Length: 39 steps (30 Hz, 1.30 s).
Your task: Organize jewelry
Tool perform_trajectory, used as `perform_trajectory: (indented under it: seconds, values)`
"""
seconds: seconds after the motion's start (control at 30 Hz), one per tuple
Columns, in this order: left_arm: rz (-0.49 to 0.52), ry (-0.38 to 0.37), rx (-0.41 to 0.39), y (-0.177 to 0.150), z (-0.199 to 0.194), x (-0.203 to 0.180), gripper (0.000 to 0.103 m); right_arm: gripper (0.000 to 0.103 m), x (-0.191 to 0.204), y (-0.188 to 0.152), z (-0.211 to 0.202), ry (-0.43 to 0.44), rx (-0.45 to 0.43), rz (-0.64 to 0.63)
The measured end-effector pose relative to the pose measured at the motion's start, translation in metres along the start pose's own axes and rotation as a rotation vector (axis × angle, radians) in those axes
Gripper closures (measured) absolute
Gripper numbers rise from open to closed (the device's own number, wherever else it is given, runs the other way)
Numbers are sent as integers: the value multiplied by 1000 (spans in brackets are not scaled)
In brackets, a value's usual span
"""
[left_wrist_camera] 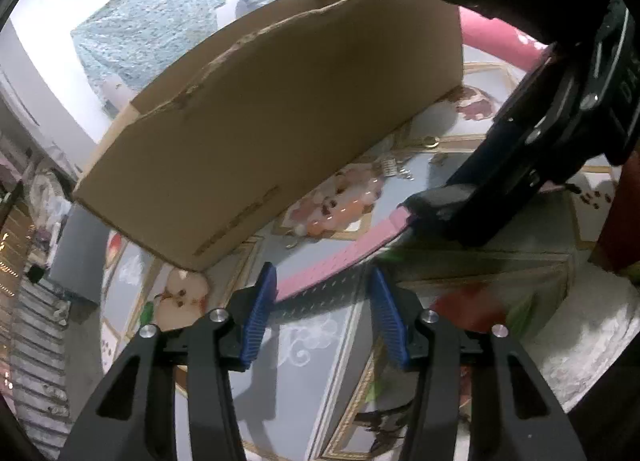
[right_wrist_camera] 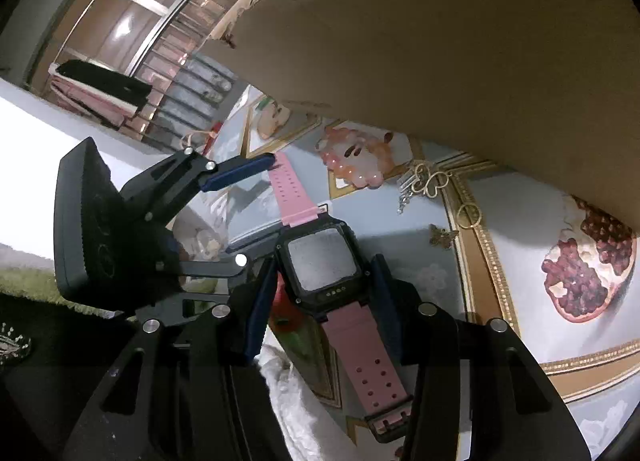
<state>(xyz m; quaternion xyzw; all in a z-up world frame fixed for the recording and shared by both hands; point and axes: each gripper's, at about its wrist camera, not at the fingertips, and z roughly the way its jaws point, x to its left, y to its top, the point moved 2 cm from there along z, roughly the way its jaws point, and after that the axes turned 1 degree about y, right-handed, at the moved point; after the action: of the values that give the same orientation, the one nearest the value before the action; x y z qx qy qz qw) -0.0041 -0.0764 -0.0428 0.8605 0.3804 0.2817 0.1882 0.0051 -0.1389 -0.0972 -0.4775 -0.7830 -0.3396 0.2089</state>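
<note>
Landmark: the cardboard box (right_wrist_camera: 460, 41), standing on the fruit-print tablecloth (right_wrist_camera: 540, 189).

Left gripper (right_wrist_camera: 256, 205), well left of the box in the right wrist view. Its blue fingers (left_wrist_camera: 260, 317) sit either side of the free end of the watch's pink strap (left_wrist_camera: 340, 261), part-way spread. Whether the pads actually press the strap the pictures do not settle; the strap tip looks to lie just against the left finger. The gripper points down and across toward the box front.

The watch (right_wrist_camera: 320, 261) lies in front of the box, near its lower wall but apart from it. Its long axis runs from the left gripper's fingers through the black case to the buckle end nearest the right wrist camera.

Right gripper (right_wrist_camera: 324, 281) brackets the case, jaws half-closed on its two sides, pinching it as far as I can judge. It is tilted downward, with the buckle strap passing back between the fingers.

Further right, close under the box wall: gold clover piece (right_wrist_camera: 430, 181), gold ring (right_wrist_camera: 469, 216), small butterfly charm (right_wrist_camera: 443, 236), all lying loose on the cloth.

Judgement: the watch is spanned between both grippers along its length. The right one carries the weight, and the box opening lies up and beyond both.
</note>
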Motion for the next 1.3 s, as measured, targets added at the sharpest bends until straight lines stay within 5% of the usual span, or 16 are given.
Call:
perform_trajectory:
  seconds: [0.2, 0.57, 0.9, 1.1, 1.17, 1.3]
  values:
    - [-32, -58, 14, 4, 4, -1, 84, 58, -3, -3, -8, 22, 6, 1]
    - [-356, -291, 174, 19, 18, 42, 87, 56, -2, -16, -23, -65, -59, 1]
    - [-425, -347, 210, 16, 26, 53, 88, 56, 27, -42, -18, -413, -96, -190]
    - [-448, -360, 210, 13, 29, 54, 89, 72, 39, -54, -6, -618, -103, -321]
    - [-444, -350, 200, 12, 28, 55, 91, 88, 40, -54, -8, -652, -118, -320]
    - [-419, -324, 179, 13, 23, 51, 93, 101, 38, -55, -20, -678, -169, -284]
